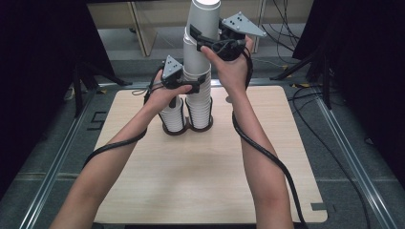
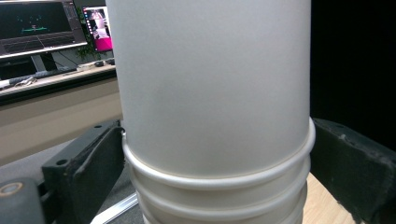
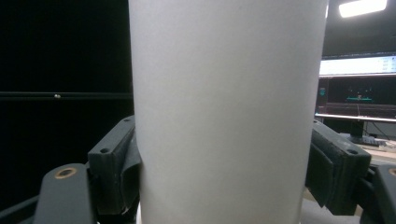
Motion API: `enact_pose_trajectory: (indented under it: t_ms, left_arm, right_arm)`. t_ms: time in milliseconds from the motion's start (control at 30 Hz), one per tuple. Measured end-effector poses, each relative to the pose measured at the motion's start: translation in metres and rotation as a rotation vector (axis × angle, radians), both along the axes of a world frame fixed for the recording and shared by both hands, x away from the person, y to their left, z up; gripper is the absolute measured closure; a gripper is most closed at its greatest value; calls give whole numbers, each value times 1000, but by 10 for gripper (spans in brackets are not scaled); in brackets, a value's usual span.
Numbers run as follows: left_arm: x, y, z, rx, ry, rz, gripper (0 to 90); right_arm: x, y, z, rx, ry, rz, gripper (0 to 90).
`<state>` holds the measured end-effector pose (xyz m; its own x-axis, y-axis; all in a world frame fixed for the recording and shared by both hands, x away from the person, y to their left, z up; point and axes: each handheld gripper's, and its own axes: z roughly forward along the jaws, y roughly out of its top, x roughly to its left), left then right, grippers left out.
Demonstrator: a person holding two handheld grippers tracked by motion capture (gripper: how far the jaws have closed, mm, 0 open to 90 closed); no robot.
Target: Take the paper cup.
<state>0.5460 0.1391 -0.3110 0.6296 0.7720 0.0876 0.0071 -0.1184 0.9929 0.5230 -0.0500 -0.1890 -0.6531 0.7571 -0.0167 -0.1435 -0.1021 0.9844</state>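
Note:
A tall stack of white paper cups [image 1: 199, 102] rises from a dark two-ring holder [image 1: 187, 128] at the far middle of the wooden table. A shorter cup stack [image 1: 172, 116] sits in the holder's left ring. My left gripper [image 1: 192, 86] is shut on the tall stack at mid height; in the left gripper view its jaws press the stack [image 2: 215, 186] just under a cup rim. My right gripper [image 1: 206, 39] is shut higher up on the upper cups [image 1: 201, 24], which tilt slightly; the right gripper view has the upper cup's smooth wall [image 3: 224, 107] held between both jaws.
The table [image 1: 200, 176] has bare wood in front of the holder. Cables [image 1: 305, 95] lie on the grey floor at the right. Black curtains flank both sides. A desk with monitors [image 2: 42, 28] stands beyond the table.

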Motion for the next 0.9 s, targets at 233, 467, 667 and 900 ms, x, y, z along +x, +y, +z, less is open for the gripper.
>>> enact_pose_trajectory:
  t_ms: [233, 467, 667, 900]
  left_arm:
    - [0, 0, 0, 1, -2, 0, 49]
    - [-1, 2, 0, 12, -36, -11, 48]
    - [-5, 5, 2, 40, -47, -10, 35]
    - [-17, 8, 4, 58, -70, -17, 3]
  right_arm:
    - [-8, -5, -2, -1, -4, -1, 229]
    - [-16, -13, -6, 5, -16, -4, 229]
    - [-22, -16, -6, 4, -18, -5, 229]
    - [-28, -22, -12, -5, -19, -9, 229]
